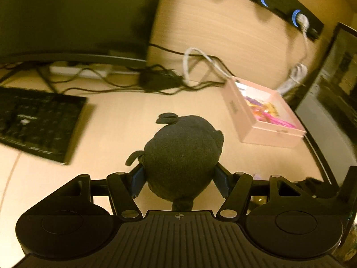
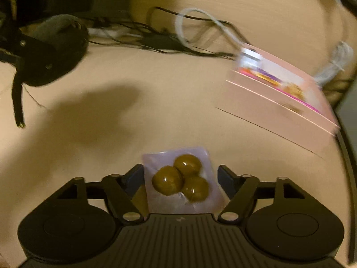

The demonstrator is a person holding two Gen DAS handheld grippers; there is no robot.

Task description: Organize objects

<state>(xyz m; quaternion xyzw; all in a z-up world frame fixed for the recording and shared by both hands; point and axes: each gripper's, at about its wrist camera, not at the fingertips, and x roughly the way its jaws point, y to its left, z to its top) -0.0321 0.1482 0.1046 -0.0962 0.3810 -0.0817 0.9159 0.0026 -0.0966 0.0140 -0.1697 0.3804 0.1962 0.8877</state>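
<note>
gripping a dark plush toy in left tool, candy packet between right tool

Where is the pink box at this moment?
The pink box lies on the desk at the right in both wrist views, beside the white cable and ahead of the plush toy.

Dim yellow light, heavy motion blur, fisheye-bent edges.
</note>
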